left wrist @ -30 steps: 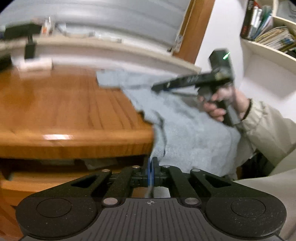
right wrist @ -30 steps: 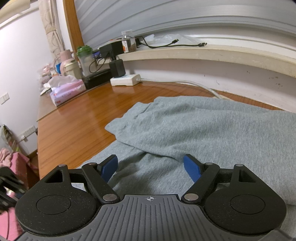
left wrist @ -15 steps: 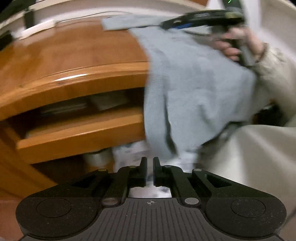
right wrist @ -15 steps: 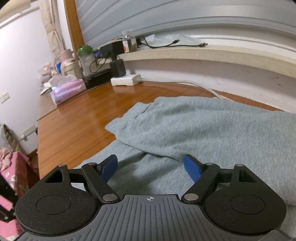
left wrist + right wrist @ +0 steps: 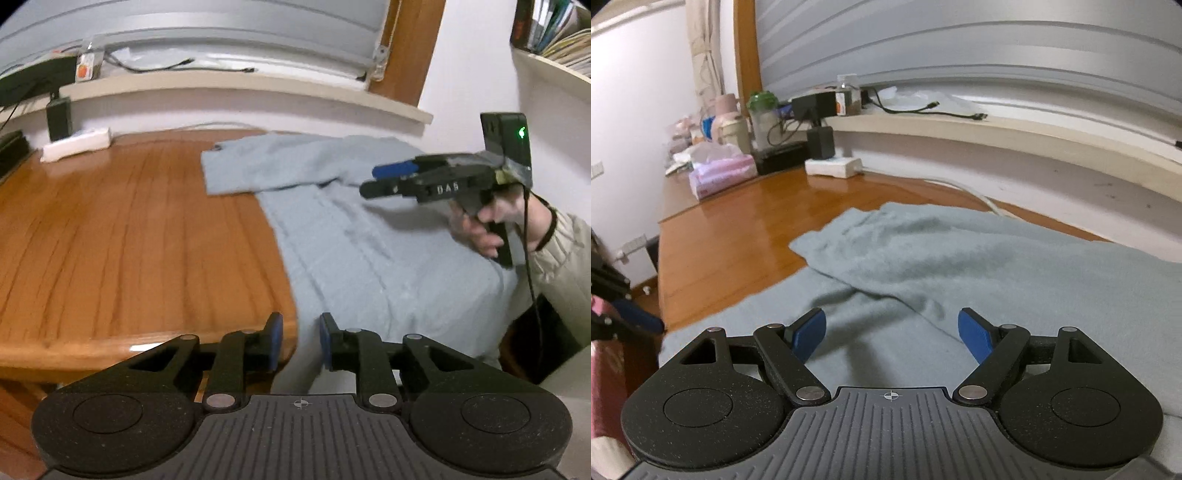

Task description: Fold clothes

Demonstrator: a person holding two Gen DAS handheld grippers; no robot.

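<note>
The grey garment (image 5: 354,236) lies on the wooden table (image 5: 129,240) and hangs over its near edge. The left hand-held gripper (image 5: 301,341) is at this edge; its jaws have just been opening and stand a little apart, with the hanging cloth seen in the gap but not pressed by the pads. The right hand-held gripper (image 5: 892,336) hovers over the garment (image 5: 960,266) with jaws wide apart, holding nothing. Only the left view shows the person's hand (image 5: 491,221) and beige sleeve (image 5: 565,266) that carry the right gripper. Only the right view shows the tissue pack (image 5: 720,175) and bottles (image 5: 762,118) far to its left.
</note>
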